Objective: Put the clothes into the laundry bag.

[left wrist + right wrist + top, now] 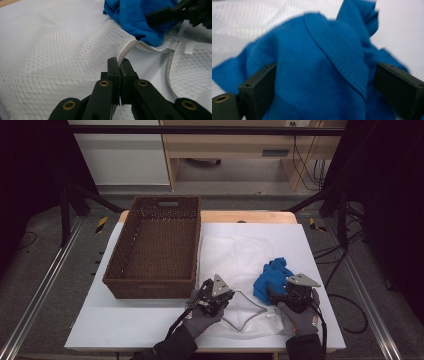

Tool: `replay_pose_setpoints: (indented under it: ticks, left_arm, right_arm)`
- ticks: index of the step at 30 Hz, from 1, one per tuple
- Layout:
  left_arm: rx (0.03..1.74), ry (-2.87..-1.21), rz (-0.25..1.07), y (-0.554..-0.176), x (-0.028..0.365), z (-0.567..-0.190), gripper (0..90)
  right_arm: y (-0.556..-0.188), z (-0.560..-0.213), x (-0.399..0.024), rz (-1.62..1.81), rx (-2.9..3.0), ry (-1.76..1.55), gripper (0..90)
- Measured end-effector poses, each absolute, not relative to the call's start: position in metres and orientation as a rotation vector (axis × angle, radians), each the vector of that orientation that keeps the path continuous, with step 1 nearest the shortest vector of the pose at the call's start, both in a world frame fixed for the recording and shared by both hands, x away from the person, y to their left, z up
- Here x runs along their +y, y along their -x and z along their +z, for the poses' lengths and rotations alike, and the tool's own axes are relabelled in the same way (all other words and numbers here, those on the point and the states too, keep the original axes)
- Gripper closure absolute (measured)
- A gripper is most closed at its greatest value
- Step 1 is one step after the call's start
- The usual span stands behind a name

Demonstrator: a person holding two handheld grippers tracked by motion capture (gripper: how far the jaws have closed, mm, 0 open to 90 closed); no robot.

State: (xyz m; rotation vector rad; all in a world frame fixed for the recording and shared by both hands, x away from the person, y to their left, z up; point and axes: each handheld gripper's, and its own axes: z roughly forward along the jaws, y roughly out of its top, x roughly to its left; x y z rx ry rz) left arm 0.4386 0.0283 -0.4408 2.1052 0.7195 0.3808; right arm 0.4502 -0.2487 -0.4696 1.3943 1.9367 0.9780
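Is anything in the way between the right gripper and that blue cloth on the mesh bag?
Nothing visible. The right gripper stands open with the blue cloth already between its jaws, no other object in the gap. The left gripper is shut on the white mesh bag's rim beside it.

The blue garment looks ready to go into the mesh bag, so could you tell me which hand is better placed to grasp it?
The right. The right tongs stand open around the blue garment, one jaw at either side. The left tongs are shut on the mesh bag at its hemmed opening, so they are occupied.
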Motion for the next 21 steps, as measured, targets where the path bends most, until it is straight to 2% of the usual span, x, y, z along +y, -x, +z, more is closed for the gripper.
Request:
replay_pose_setpoints:
  ticks: [1,2,3,4,5,6,7,8,9,13,17,18,21]
  left_arm:
    - [0.719,-2.104,0.381,-0.438,0.029,-0.441,88.7]
    - [0.720,-2.105,0.378,-0.438,0.029,-0.441,88.7]
    - [0.720,-2.105,0.378,-0.438,0.029,-0.441,88.7]
    - [0.721,-2.104,0.376,-0.438,0.030,-0.442,88.7]
    - [0.722,-2.102,0.372,-0.439,0.030,-0.442,88.7]
    - [0.724,-2.101,0.371,-0.439,0.030,-0.442,88.7]
    - [0.724,-2.101,0.371,-0.439,0.030,-0.442,88.7]
    - [0.726,-2.101,0.372,-0.438,0.030,-0.441,88.7]
    - [0.726,-2.101,0.372,-0.438,0.030,-0.441,88.7]
    - [0.733,-2.093,0.363,-0.440,0.030,-0.441,88.7]
    - [0.752,-2.084,0.352,-0.443,0.028,-0.439,88.8]
    - [0.759,-2.081,0.351,-0.444,0.028,-0.438,88.8]
    - [0.789,-2.066,0.345,-0.447,0.028,-0.436,88.8]
  right_arm:
    - [-0.452,-0.474,-0.250,0.977,1.945,-1.402,12.0]
    - [-0.453,-0.480,-0.252,0.996,1.958,-1.422,21.8]
    - [-0.453,-0.480,-0.252,0.996,1.958,-1.422,21.8]
    - [-0.453,-0.483,-0.253,1.008,1.982,-1.411,34.8]
    - [-0.453,-0.483,-0.253,1.008,1.982,-1.411,34.8]
    - [-0.453,-0.483,-0.254,1.051,2.011,-1.433,51.7]
    - [-0.453,-0.483,-0.254,1.051,2.011,-1.433,51.7]
    - [-0.453,-0.482,-0.256,1.064,2.011,-1.443,66.3]
    - [-0.452,-0.481,-0.256,1.065,2.010,-1.446,69.8]
    - [-0.446,-0.474,-0.258,1.068,1.985,-1.412,73.0]
    - [-0.430,-0.449,-0.261,1.181,1.948,-1.338,73.2]
    - [-0.419,-0.433,-0.259,1.231,1.949,-1.277,73.1]
    - [-0.408,-0.421,-0.255,1.287,1.961,-1.227,73.0]
